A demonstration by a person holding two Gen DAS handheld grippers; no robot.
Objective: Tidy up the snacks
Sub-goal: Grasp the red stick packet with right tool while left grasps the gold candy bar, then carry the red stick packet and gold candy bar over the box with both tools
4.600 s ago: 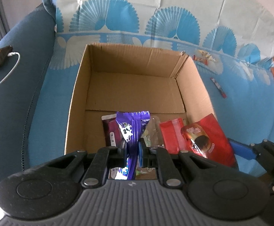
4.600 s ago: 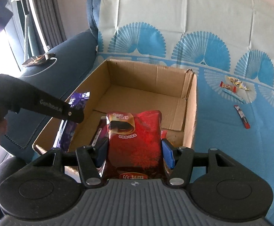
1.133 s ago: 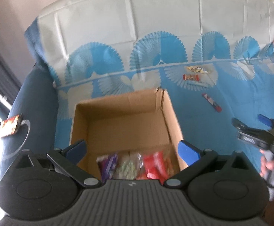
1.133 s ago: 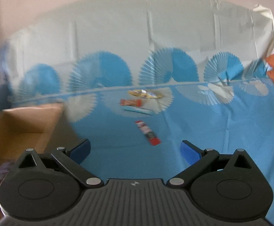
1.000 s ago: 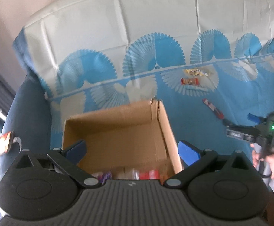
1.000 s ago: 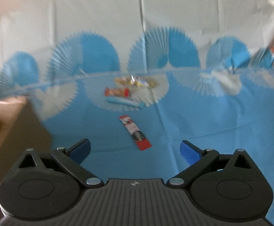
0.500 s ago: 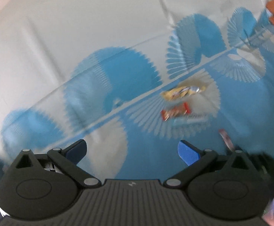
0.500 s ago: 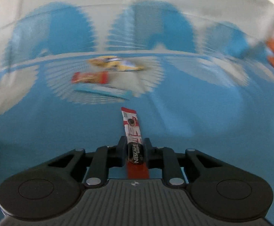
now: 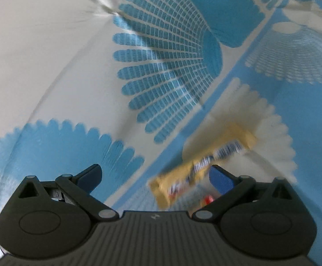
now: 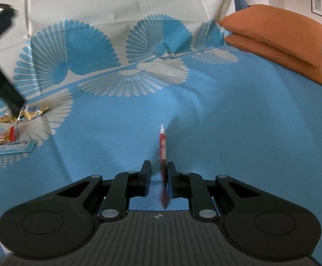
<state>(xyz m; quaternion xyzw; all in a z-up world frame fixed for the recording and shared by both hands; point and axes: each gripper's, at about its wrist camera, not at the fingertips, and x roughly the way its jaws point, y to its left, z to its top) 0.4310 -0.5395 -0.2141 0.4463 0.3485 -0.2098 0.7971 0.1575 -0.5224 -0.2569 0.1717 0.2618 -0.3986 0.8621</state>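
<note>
The right tongs, nearly shut, pinch the thin sachet edge-on and may drop it; the left tongs gape over the yellow wrapper.

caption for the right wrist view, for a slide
Right gripper lifts a red stick sachet edge-on above the blue cloth.

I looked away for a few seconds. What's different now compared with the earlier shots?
Both grippers dropped their snacks in the cardboard box and swung over to the blue patterned cloth. The right gripper has closed on the thin red stick sachet, now edge-on. The left gripper, wide open, has come down over the yellow wrapped snack. The small red packet and pale blue packet stay put.
</note>
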